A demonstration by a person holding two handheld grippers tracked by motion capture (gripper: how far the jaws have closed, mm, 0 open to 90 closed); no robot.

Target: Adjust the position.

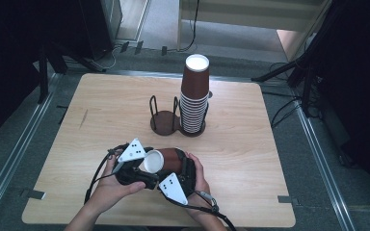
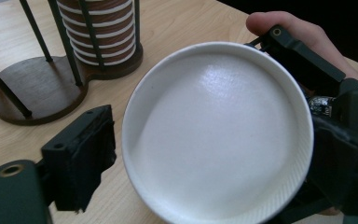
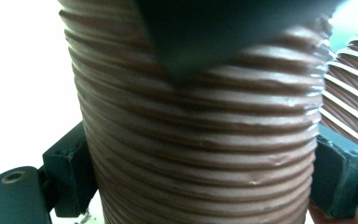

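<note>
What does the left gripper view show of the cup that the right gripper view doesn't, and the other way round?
Left gripper view: the white open mouth and inside of the paper cup, the empty wooden holder base and the table top. Right gripper view: the ribbed brown wall of that cup, clamped on both sides by the right hand-held gripper. Shared: the same paper cup, and the stack of cups behind it.

Overhead camera facing forward-down, both gripper cameras close on cup (image 1: 161, 161)
</note>
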